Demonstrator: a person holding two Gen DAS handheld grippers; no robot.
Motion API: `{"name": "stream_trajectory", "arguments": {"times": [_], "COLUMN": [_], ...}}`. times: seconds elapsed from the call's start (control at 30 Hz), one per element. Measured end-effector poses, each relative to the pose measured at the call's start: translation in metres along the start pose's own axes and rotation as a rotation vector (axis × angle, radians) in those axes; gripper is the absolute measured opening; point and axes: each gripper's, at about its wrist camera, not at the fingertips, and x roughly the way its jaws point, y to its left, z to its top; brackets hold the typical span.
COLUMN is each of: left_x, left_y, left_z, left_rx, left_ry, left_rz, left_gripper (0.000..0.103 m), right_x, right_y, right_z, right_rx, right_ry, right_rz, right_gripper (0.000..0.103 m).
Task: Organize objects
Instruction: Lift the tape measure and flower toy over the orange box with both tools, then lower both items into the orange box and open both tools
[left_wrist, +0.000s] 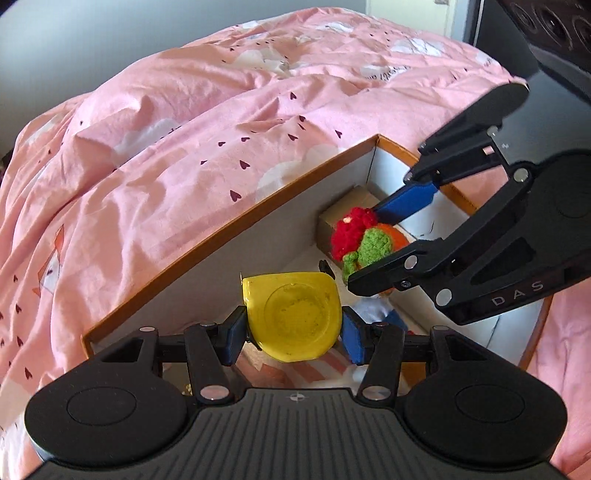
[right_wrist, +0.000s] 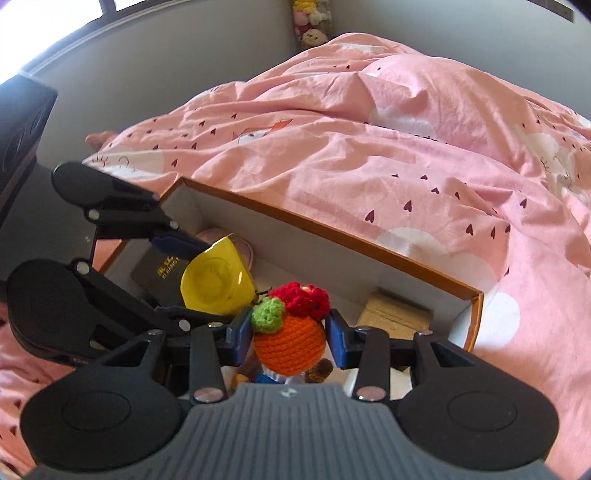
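Observation:
My left gripper (left_wrist: 293, 330) is shut on a yellow tape measure (left_wrist: 291, 317) and holds it over an open white box with an orange rim (left_wrist: 221, 236) on the bed. My right gripper (right_wrist: 290, 332) is shut on a crocheted orange doll (right_wrist: 290, 341) with a red flower and green leaf on top, also over the box. In the left wrist view the doll (left_wrist: 364, 238) shows between the right gripper's fingers (left_wrist: 406, 199). In the right wrist view the tape measure (right_wrist: 214, 280) shows in the left gripper at left.
Inside the box (right_wrist: 332, 236) lie a black book (right_wrist: 159, 273), a tan cardboard box (right_wrist: 395, 315), a pink item (right_wrist: 221, 236) and small brown things. A rumpled pink duvet (left_wrist: 184, 147) surrounds the box. A black speaker (right_wrist: 18, 122) stands left.

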Motion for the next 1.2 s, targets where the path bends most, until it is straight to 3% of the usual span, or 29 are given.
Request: {"name": "stream_trajectory", "arguments": {"times": [0.23,0.53,1.03,1.2], "left_x": [0.036,0.065,0.08,0.076], "left_y": [0.007,0.004,0.006,0.007], "left_z": [0.009,0.007,-0.001,-0.007], "left_rx": [0.153,0.336,0.284,0.274], "left_ry": [0.107,0.21,0.271,0.268], "left_rz": [-0.015,-0.055,-0.072,-0.053], "left_gripper": [0.061,0.061,0.062,0.064], "right_x": [0.036,0.069,0.089,0.085], "right_y": [-0.004,-0.005,0.002,0.002], "right_z": [0.011,0.008,-0.003,-0.002], "right_rx": [-0.202,-0.418,-0.521,-0.518], "right_ry": [0.07,0.162,0.208,0.205], "right_rz": [0.046,0.024,-0.008,-0.015], "right_gripper": [0.044,0.045,0.046,0.051]}}
